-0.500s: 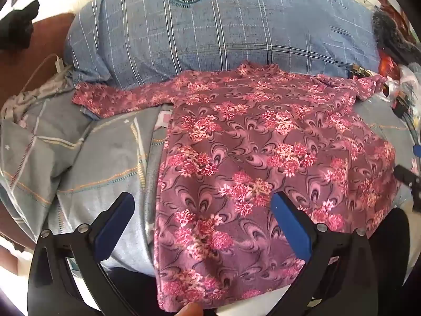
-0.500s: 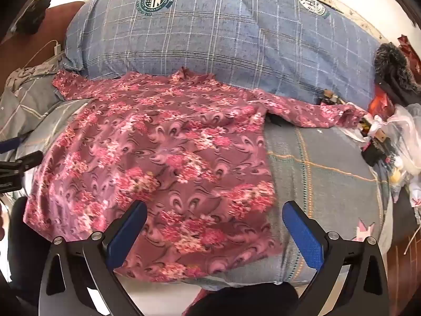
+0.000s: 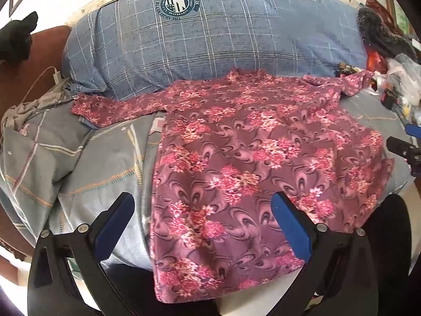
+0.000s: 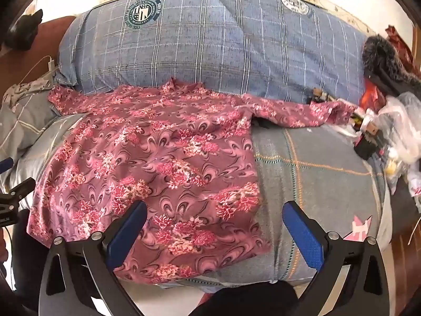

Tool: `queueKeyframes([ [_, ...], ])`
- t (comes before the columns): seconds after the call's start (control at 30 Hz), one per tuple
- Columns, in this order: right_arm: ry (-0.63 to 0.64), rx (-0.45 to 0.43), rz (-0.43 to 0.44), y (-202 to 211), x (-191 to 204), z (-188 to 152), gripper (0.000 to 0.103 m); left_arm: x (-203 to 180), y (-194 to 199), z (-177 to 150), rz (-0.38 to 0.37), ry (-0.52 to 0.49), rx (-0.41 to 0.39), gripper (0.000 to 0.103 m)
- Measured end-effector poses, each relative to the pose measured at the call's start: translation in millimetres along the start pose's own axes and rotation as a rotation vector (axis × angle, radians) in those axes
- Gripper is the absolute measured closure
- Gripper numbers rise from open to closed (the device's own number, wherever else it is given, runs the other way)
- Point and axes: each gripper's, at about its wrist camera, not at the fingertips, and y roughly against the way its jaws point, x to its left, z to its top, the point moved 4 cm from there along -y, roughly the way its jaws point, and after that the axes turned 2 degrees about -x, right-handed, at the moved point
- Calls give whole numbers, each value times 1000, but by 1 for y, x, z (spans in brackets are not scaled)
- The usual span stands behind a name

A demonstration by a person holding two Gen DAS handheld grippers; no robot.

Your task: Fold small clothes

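Observation:
A maroon shirt with pink flowers (image 3: 244, 163) lies spread flat on the grey bed cover (image 3: 86, 163), both sleeves stretched out to the sides, its hem hanging over the front edge. It also shows in the right wrist view (image 4: 158, 163). My left gripper (image 3: 202, 210) is open and empty above the shirt's lower left part, close to the hem. My right gripper (image 4: 214, 217) is open and empty above the shirt's lower right corner. Neither gripper touches the cloth.
A large blue checked pillow (image 3: 210, 39) lies behind the shirt. Plastic bags and small clutter (image 4: 389, 131) sit at the bed's right side, with a dark furry item (image 4: 384, 63) behind. A white cable and charger (image 3: 55, 75) lie at the left by crumpled grey cloth (image 3: 31, 108).
Both grippers have drawn back and up a little from the shirt, so it looks slightly smaller. The shirt has not moved.

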Motion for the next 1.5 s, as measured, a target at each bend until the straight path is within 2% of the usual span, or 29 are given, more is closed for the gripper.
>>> queueKeyframes([
  [0.4, 38, -20, -11, 3, 10, -15, 0, -19, -2, -4, -47, -27, -4, 0],
  [0.93, 10, -21, -29, -1, 4, -17, 1, -5, -6, -1, -61, 33, -1, 0],
  [1.23, 5, -64, -60, 4, -2, -13, 1, -5, -12, 3, -65, 44, -2, 0],
  [1.5, -28, -53, -37, 2, -10, -16, 1, -10, -16, 1, -67, 35, 14, 0],
])
